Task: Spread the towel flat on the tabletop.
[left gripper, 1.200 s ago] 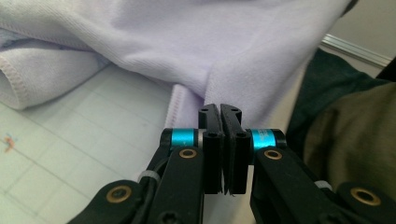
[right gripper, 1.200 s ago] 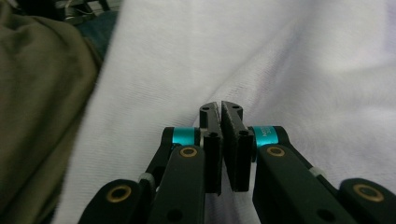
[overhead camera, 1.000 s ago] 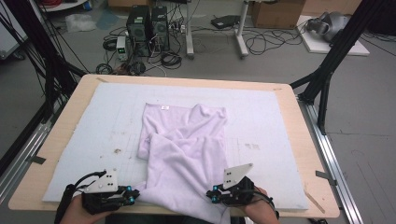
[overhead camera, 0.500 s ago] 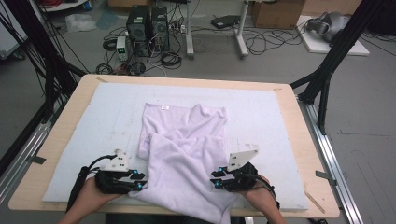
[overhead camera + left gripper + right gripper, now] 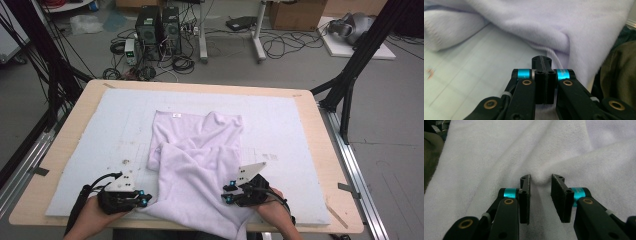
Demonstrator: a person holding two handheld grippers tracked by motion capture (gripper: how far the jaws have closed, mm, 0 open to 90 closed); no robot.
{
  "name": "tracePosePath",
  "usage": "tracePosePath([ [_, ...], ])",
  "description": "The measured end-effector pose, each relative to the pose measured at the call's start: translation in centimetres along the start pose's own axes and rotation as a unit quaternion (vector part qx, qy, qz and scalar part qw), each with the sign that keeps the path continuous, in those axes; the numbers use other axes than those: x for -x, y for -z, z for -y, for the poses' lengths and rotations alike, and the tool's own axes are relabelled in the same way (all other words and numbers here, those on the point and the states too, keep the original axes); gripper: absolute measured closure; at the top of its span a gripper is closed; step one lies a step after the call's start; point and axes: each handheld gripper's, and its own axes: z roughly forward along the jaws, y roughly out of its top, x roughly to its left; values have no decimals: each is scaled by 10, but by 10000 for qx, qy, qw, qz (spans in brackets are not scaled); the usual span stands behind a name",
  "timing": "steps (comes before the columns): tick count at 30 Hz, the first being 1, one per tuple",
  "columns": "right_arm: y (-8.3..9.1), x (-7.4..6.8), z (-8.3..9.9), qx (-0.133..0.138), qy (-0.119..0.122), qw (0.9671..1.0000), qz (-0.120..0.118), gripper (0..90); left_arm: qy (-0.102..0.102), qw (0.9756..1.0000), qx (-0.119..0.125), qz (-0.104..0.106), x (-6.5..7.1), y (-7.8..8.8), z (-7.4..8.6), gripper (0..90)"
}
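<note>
Right gripper view | right claw (image 5: 540,185) spread over fleecy towel (image 5: 499,152) ridge | left claw (image 5: 543,66) pinching hem (thin)

High view: fixed above the person's side, looking forward and down over the whole table (image 5: 60,150) and the floor behind. Left gripper view: rides low, close, looking along its jaws at the towel (image 5: 574,27) edge and mat (image 5: 474,70). Right gripper view: same setup, very near, jaws over a towel fold. All three share the towel's near part.
</note>
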Motion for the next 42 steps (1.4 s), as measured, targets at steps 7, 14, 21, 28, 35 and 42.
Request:
tracePosePath([
  [7,0,-1,1,27,-21,10000,40,678,110,9999,127,-23,-1,15,8,896],
  [14,1,0,1,35,-34,9999,89,659,12,9991,277,311,0,0,-13,732],
  [21,1,0,2,48,-23,9999,145,643,-40,9989,109,454,0,-13,-23,678],
  [28,0,-1,1,36,18,9998,186,639,49,9990,-55,447,-6,-23,-15,869],
  [35,0,-1,1,23,24,9998,178,640,117,9998,118,-59,4,6,1,878],
  [42,0,-2,1,-3,58,9998,197,638,259,9994,151,-160,21,32,25,878],
])
